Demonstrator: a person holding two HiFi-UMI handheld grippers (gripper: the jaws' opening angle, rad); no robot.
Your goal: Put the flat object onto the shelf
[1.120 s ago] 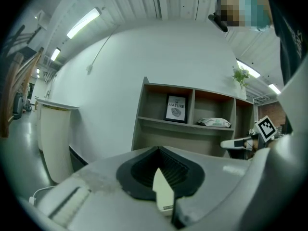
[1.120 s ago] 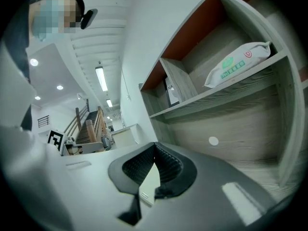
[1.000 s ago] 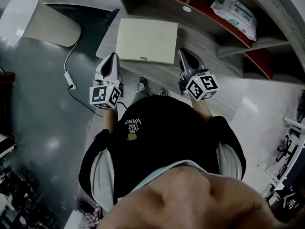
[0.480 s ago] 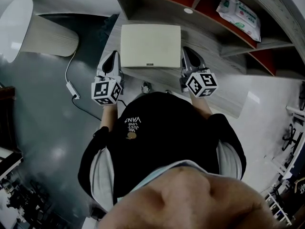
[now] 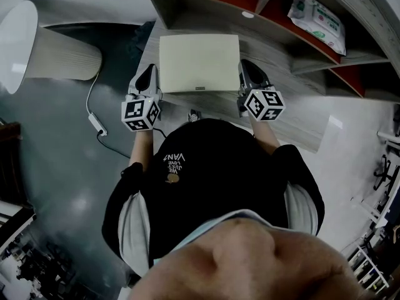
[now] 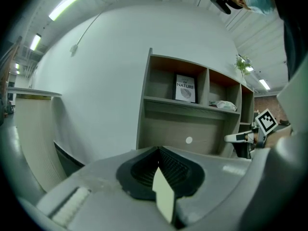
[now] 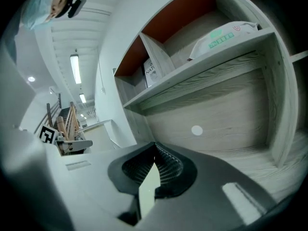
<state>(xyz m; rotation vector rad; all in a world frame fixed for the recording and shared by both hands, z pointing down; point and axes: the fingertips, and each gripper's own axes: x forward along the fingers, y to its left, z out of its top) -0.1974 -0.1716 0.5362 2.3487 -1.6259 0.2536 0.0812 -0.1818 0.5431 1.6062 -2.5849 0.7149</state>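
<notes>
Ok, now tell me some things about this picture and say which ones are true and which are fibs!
1. The left gripper and the right gripper both pinch the flat board. True.
2. The board is bright red. False: it is pale cream.
3. A pack of wipes lies on the floor. False: the pack of wipes lies in a compartment of the shelf.
4. A white cable lies on the floor. True.

left hand-held gripper (image 5: 150,74): jaws clamped on flat object (image 5: 199,61) edge | right hand-held gripper (image 5: 247,67): clamped, opposite edge
</notes>
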